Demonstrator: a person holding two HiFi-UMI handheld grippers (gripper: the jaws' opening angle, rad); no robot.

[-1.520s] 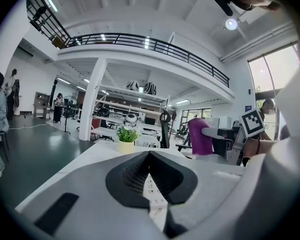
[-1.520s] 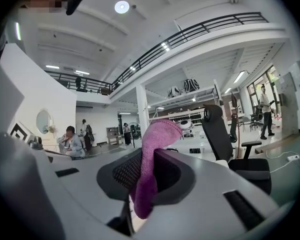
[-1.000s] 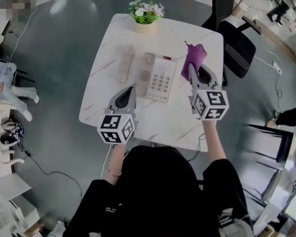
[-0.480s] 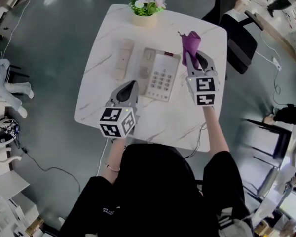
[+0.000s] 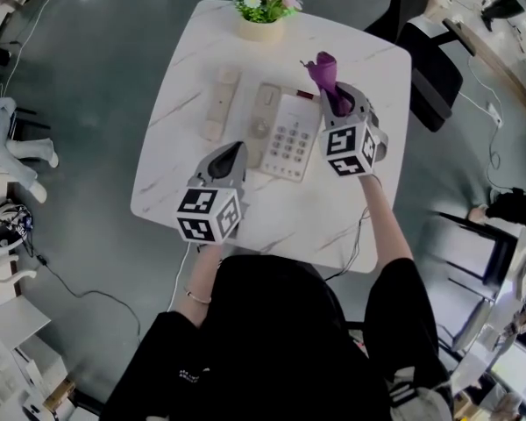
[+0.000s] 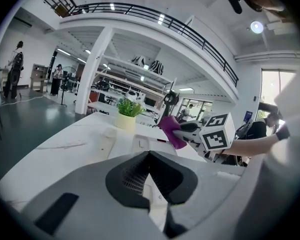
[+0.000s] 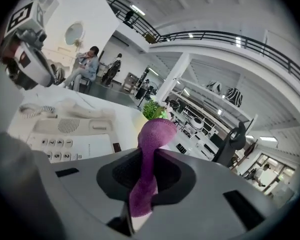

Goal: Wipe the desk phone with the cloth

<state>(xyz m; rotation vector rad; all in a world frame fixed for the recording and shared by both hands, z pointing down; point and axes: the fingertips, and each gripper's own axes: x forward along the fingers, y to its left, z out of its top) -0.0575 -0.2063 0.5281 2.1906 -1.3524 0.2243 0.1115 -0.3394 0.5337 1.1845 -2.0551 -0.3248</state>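
A beige desk phone point(image 5: 282, 130) point(image 7: 65, 134) lies on the white marble table point(image 5: 333, 209), its handset point(image 5: 221, 103) off the base to the left. My right gripper point(image 5: 337, 103) point(image 7: 140, 204) is shut on a purple cloth point(image 5: 324, 73) point(image 7: 149, 164) and hovers at the phone's right edge, the cloth sticking up from the jaws. My left gripper point(image 5: 230, 158) point(image 6: 149, 184) is shut with nothing in it, near the phone's lower left corner. The left gripper view shows the cloth point(image 6: 171, 130) held over the phone point(image 6: 140, 145).
A potted plant point(image 5: 265, 7) point(image 6: 126, 115) stands at the table's far edge. A black office chair point(image 5: 421, 60) stands off the table's right corner. A cable point(image 5: 61, 292) trails over the floor at left. People stand far off in the hall.
My right gripper has carried the purple cloth leftward, from the table's right side to the phone's right edge. The left gripper has barely shifted.
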